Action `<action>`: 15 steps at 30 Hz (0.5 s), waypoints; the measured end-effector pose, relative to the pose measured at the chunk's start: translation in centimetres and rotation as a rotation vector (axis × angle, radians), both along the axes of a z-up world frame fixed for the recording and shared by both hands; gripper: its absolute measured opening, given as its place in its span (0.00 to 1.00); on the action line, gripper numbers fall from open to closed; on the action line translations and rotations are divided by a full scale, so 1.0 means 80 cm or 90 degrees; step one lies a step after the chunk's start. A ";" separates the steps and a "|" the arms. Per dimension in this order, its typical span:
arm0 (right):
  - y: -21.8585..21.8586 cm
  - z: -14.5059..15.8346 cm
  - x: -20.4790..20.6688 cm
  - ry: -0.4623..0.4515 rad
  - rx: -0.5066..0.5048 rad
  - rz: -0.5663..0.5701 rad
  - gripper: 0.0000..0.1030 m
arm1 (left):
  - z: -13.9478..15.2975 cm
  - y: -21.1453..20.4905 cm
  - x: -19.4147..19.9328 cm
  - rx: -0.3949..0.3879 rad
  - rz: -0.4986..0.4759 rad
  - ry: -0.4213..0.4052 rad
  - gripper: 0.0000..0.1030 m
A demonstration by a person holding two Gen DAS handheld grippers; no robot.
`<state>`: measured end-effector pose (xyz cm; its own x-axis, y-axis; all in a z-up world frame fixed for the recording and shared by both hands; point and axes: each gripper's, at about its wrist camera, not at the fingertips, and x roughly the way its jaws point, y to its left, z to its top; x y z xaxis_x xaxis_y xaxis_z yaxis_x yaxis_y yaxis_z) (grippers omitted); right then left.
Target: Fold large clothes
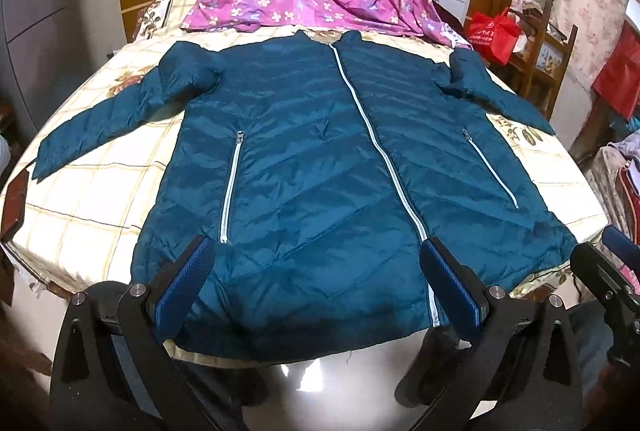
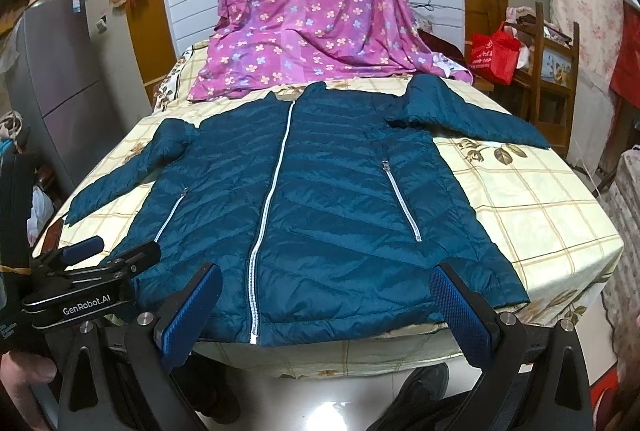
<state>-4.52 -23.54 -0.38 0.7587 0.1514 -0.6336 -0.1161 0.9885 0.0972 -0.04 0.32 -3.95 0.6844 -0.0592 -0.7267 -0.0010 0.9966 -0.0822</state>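
A bed (image 2: 540, 199) in a cream checked, flower-printed sheet is filling the room's middle, a purple floral cloth (image 2: 312, 11) draping over its far end. A grey refrigerator (image 2: 60, 79) is standing left, a wooden chair (image 2: 556, 71) with a red bag (image 2: 494, 53) right. The glossy floor (image 2: 332, 407) is reflecting light.

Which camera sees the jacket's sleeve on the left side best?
The left wrist view: the teal puffy jacket's left-side sleeve lies fully in sight, stretched across the checked bedsheet to its cuff. In the right wrist view the same sleeve appears smaller, near the picture's edge, beside the left gripper.
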 end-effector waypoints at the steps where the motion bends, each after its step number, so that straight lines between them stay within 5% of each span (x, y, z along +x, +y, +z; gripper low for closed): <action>1: -0.001 -0.001 0.000 0.000 0.000 -0.002 1.00 | 0.000 -0.001 0.000 -0.001 0.000 0.001 1.00; 15: -0.006 0.000 0.005 0.014 0.009 -0.015 1.00 | -0.002 0.009 0.003 -0.027 0.003 0.011 1.00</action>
